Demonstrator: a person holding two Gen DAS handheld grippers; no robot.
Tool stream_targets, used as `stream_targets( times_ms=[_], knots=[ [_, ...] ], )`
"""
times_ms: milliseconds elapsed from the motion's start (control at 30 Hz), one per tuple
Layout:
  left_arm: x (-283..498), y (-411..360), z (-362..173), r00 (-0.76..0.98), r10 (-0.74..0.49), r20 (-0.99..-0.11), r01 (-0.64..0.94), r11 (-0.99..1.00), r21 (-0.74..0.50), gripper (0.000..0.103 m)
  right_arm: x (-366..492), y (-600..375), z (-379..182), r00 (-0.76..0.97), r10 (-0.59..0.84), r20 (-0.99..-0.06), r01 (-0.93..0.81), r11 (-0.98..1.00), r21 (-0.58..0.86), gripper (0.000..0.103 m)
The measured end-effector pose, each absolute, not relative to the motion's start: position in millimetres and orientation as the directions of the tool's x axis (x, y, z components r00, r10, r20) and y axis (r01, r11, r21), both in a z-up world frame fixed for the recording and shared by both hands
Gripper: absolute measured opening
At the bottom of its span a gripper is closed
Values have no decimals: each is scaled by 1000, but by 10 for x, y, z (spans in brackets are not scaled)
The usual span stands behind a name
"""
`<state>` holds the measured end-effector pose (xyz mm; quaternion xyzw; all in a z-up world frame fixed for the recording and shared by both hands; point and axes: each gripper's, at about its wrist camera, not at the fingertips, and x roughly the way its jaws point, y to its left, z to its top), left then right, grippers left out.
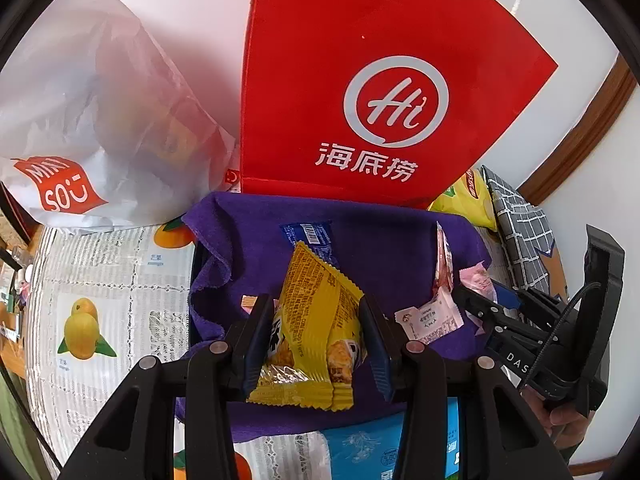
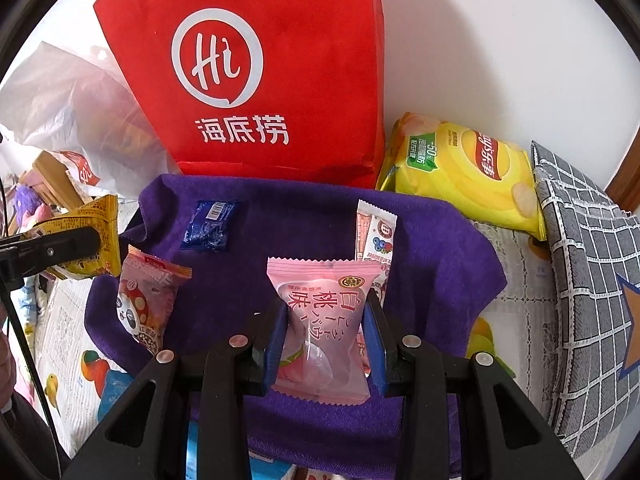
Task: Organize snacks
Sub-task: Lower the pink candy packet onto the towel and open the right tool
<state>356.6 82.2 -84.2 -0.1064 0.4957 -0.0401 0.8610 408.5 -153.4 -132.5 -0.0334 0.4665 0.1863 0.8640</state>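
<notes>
Right now both grippers are loaded: the left gripper (image 1: 316,344) is clamped on a yellow packet (image 1: 316,320), its pads pressing the wrapper's two sides, and the right gripper (image 2: 326,344) is clamped the same way on a pink packet (image 2: 324,320) with peach print. Both packets hang above the purple cloth (image 2: 280,232) and do not rest on it.

By my reading, the step in hand is the carry: two snacks are picked and neither is placed yet.

On the cloth below, a panda packet (image 2: 150,300) lies at the left edge, a slim berry stick (image 2: 374,236) stands just behind the pink packet, and a small blue packet (image 2: 210,226) lies farther back, apart from the others. So at least three loose snacks remain.

Beyond the cloth a red bag (image 2: 260,80) stands upright against the wall, with a white bag (image 1: 92,120) slumped to its left and a yellow chips bag (image 2: 468,176) to its right, next to a grey checked fabric thing (image 2: 580,260). All of it sits on a counter (image 1: 112,272) with a fruit-print cover.

Where the held snacks belong cannot be told from here. The next move probably calls for carrying each packet to its chosen spot and letting go only once it is supported. The crinkly wrappers are slippery, so the grip should stay firm in transit.
</notes>
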Motion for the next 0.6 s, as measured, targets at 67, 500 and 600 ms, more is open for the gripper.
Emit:
stream_targets(
  times_ms=[67, 500, 600],
  knots=[
    [3579, 806, -861, 501, -174, -848, -36, 975, -221, 42, 4087, -1525, -1336, 488, 295, -821, -358, 926, 120, 36],
    [3695, 714, -1122, 421, -121, -899, -50, 987, -156, 42, 4113, -1458, -1467, 447, 274, -852, -359, 927, 110, 37],
    [3704, 711, -1143, 417, -117, -901, -50, 987, -151, 42, 4111, -1451, -1490, 440, 269, -857, -363, 926, 105, 37]
  ],
)
